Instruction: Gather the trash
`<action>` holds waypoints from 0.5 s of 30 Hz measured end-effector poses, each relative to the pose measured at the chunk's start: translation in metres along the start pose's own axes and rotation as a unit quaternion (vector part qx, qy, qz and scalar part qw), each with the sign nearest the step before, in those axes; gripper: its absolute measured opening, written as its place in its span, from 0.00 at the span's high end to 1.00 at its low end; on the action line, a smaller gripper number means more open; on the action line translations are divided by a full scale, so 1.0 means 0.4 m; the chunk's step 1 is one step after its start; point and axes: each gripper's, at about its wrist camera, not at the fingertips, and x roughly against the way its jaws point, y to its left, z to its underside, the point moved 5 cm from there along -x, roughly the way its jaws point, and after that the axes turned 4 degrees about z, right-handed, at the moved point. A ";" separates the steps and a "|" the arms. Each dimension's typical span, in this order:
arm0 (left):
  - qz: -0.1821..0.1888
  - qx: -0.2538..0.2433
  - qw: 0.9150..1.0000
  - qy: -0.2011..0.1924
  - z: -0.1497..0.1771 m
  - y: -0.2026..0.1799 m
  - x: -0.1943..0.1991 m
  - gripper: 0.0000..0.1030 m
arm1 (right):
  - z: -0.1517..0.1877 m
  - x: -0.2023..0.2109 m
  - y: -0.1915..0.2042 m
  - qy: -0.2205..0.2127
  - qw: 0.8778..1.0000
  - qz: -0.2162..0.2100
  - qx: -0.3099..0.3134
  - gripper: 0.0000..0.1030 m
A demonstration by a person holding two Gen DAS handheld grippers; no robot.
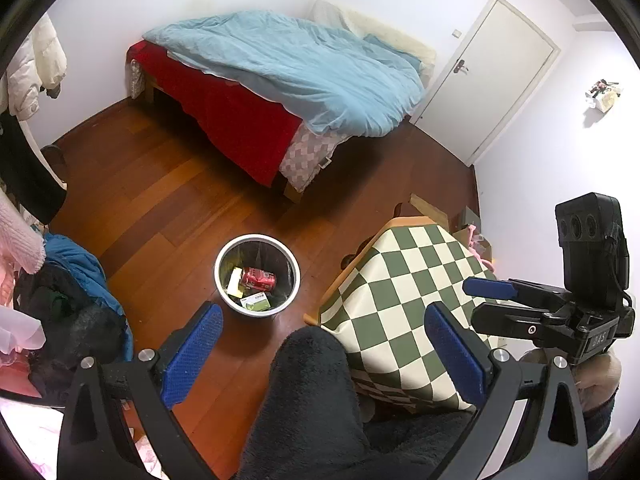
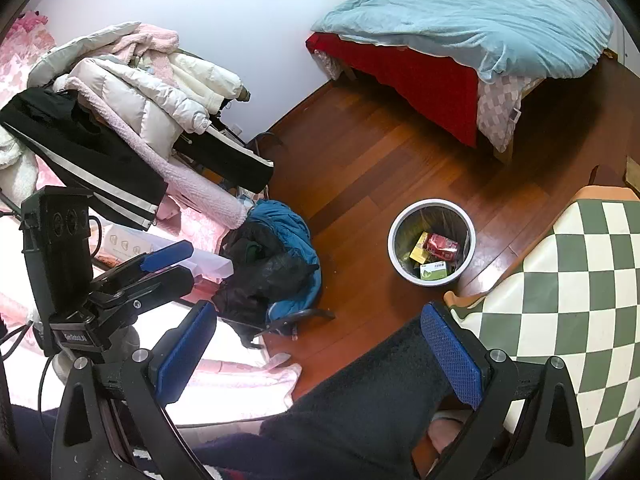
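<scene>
Both wrist cameras look down from high up, well above the floor, sharing the bin [image 1: 257, 275] [image 2: 432, 242], bed [image 1: 280, 80] [image 2: 460, 28] and checkered table [image 1: 408, 304] [image 2: 568, 292]

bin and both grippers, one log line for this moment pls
bin: on floor, holds red can and boxes | left gripper: open, empty | right gripper: open, empty | table: bare

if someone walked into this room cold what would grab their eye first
Probably the rumpled light-blue duvet over a red bed cover, against the far wall. Next, the white trash bin on the wooden floor, already holding a red can and small cartons, beside the green-and-cream checkered table. Both grippers, left and right, hang open and empty above the floor.
</scene>
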 end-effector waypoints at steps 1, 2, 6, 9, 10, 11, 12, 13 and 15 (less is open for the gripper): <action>-0.001 0.000 1.000 0.000 0.000 0.000 -0.001 0.00 | 0.000 -0.001 0.002 0.000 1.000 0.000 0.001 0.00; -0.001 0.000 1.000 0.000 0.000 0.000 0.000 0.00 | -0.001 -0.001 0.001 0.001 1.000 0.000 0.000 0.00; 0.000 0.000 1.000 -0.004 -0.002 -0.009 0.003 0.00 | -0.004 0.003 0.016 0.001 1.000 -0.001 0.006 0.00; 0.002 -0.001 1.000 -0.006 -0.004 -0.007 0.007 0.00 | -0.003 0.005 0.022 0.002 1.000 -0.001 0.010 0.00; 0.003 -0.001 1.000 -0.006 -0.004 -0.006 0.010 0.00 | -0.003 0.006 0.024 0.002 1.000 -0.002 0.010 0.00; 0.004 -0.001 1.000 -0.007 -0.004 -0.007 0.013 0.00 | -0.003 0.006 0.025 0.002 1.000 -0.002 0.011 0.00; 0.004 -0.001 1.000 -0.008 -0.005 -0.005 0.014 0.00 | -0.003 0.006 0.026 0.002 1.000 -0.001 0.012 0.00; 0.005 -0.001 1.000 -0.008 -0.005 -0.005 0.017 0.00 | -0.003 0.006 0.027 0.002 1.000 -0.002 0.013 0.00; 0.006 -0.002 1.000 -0.008 -0.004 -0.003 0.023 0.00 | -0.004 0.006 0.028 0.002 1.000 -0.001 0.013 0.00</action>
